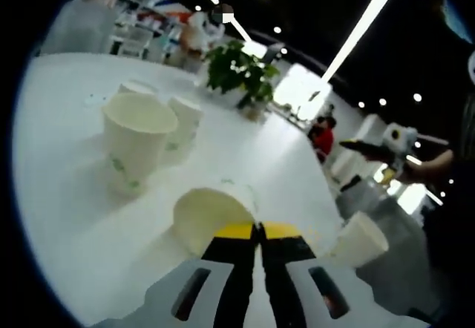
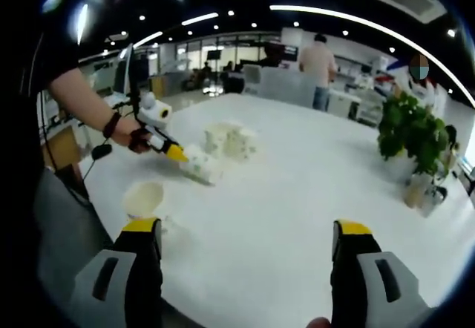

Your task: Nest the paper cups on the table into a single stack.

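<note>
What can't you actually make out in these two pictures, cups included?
- Left gripper view: the held cup has its lower wall covered by the left gripper, so the grip point is hidden.
- Left gripper view: the rear cups behind the front upright cup overlap; their count is unclear.
- Right gripper view: the cup cluster is too small and blurred to count.
- Right gripper view: the cup by the table edge is partly hidden by the right gripper.

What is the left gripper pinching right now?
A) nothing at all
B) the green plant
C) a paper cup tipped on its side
C: in the left gripper view the yellow-tipped left gripper is shut on the rim of a paper cup lying on its side on the white table.
</note>
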The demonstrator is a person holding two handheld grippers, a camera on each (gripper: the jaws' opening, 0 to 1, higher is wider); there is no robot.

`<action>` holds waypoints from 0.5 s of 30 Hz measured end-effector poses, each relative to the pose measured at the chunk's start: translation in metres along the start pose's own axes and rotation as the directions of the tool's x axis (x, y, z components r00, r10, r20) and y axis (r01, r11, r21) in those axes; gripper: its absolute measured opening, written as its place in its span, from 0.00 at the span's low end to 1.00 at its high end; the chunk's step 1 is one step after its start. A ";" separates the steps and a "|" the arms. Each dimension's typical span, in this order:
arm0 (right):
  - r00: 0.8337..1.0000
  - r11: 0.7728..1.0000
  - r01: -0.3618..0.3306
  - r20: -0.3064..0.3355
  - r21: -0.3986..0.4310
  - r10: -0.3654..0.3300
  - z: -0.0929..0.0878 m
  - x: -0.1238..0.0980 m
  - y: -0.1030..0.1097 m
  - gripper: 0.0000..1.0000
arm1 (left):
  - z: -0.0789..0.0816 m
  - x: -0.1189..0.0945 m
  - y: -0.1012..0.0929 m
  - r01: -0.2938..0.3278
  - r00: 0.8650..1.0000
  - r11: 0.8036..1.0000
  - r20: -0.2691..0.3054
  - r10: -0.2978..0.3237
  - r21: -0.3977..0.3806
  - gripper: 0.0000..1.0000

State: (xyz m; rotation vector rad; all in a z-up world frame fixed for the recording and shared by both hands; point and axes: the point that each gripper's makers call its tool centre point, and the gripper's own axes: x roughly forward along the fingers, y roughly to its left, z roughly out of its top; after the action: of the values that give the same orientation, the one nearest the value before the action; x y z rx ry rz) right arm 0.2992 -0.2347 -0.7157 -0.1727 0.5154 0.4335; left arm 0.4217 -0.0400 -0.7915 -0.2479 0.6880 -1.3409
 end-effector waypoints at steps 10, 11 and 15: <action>0.999 0.999 -0.034 0.039 -0.013 0.034 0.008 0.005 -0.007 0.94 | 0.007 -0.003 -0.009 -0.028 1.000 0.999 0.000 0.028 0.016 0.00; 0.998 0.999 -0.038 0.042 -0.014 0.039 0.008 0.005 -0.007 0.94 | 0.008 -0.003 -0.010 -0.032 0.999 0.999 0.000 0.032 0.021 0.00; 0.997 0.998 -0.054 0.049 -0.027 0.056 0.009 0.004 -0.007 0.94 | 0.013 -0.005 -0.015 -0.038 0.999 0.999 0.003 0.037 0.026 0.00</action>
State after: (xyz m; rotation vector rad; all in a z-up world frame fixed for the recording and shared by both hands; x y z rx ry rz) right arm 0.3091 -0.2369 -0.7101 -0.1720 0.4670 0.4969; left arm 0.4164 -0.0415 -0.7716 -0.2150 0.6697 -1.3127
